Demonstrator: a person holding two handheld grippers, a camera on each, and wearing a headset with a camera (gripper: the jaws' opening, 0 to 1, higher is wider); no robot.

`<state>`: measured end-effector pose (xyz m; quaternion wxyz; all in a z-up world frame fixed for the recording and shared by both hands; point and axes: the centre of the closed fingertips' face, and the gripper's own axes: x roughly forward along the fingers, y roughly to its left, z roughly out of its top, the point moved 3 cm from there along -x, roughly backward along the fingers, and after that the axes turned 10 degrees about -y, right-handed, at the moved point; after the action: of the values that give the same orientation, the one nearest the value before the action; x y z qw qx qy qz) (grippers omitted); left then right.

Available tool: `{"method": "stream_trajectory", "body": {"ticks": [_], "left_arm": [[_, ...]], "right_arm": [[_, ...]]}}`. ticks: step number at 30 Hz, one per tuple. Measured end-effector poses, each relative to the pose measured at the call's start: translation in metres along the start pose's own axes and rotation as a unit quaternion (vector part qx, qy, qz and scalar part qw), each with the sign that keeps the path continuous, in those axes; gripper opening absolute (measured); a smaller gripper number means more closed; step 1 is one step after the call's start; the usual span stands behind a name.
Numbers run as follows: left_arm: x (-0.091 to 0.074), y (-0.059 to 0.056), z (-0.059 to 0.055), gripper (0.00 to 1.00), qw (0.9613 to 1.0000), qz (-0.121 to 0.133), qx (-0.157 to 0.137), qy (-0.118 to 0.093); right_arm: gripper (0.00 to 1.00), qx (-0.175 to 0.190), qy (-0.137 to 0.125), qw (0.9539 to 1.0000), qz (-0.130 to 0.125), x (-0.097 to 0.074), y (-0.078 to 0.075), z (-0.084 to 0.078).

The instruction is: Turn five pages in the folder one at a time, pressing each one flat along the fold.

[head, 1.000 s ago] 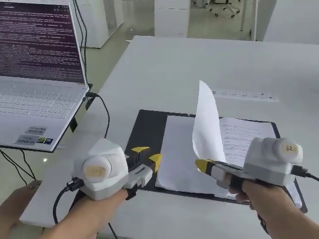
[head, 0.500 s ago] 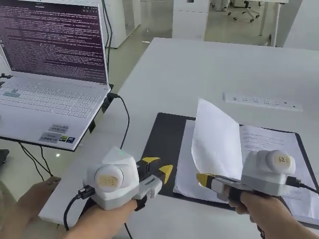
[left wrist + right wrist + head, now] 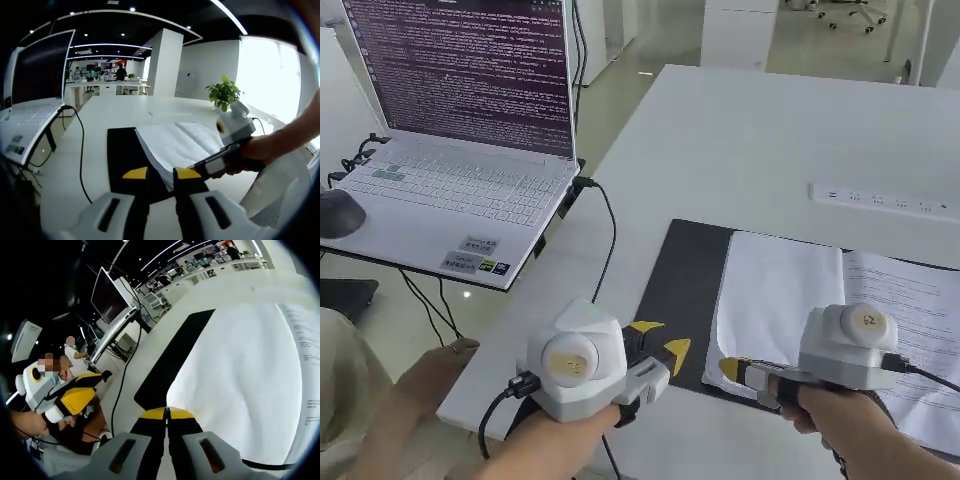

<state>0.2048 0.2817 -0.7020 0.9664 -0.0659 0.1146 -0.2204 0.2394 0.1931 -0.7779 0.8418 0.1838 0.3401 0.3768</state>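
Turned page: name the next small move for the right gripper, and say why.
Probably open the right gripper and let go of the page. Its jaws look shut on the page's near edge, and the sheet lies over the left side of the folder, slightly bowed. Pressing along the fold comes after; the left gripper hangs open beside the folder.

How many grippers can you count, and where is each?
2. The left gripper hangs open at the left edge of the folder; the right gripper pinches the page.
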Motion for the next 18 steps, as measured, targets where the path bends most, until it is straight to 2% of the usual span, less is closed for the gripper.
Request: {"method": "stream_trajectory", "body": {"ticks": [2, 5, 12, 18], "left_arm": [[0.000, 0.000, -0.004, 0.17, 1.0000, -0.001, 0.000, 0.006], [0.000, -0.001, -0.010, 0.17, 0.9999, -0.003, 0.001, 0.013], [0.004, -0.005, -0.020, 0.17, 0.9996, -0.009, 0.004, 0.027], [0.009, -0.009, -0.029, 0.17, 0.9991, -0.016, 0.008, 0.039]], "right_arm": [[0.00, 0.000, 0.002, 1.0000, -0.006, 0.001, -0.003, -0.003], [0.00, 0.027, 0.004, 0.9996, -0.011, 0.003, -0.006, -0.006], [0.06, 0.053, 0.003, 0.9986, 0.004, 0.003, -0.003, -0.009], [0.08, 0.055, -0.015, 0.9983, 0.016, -0.011, 0.001, -0.001]]}}
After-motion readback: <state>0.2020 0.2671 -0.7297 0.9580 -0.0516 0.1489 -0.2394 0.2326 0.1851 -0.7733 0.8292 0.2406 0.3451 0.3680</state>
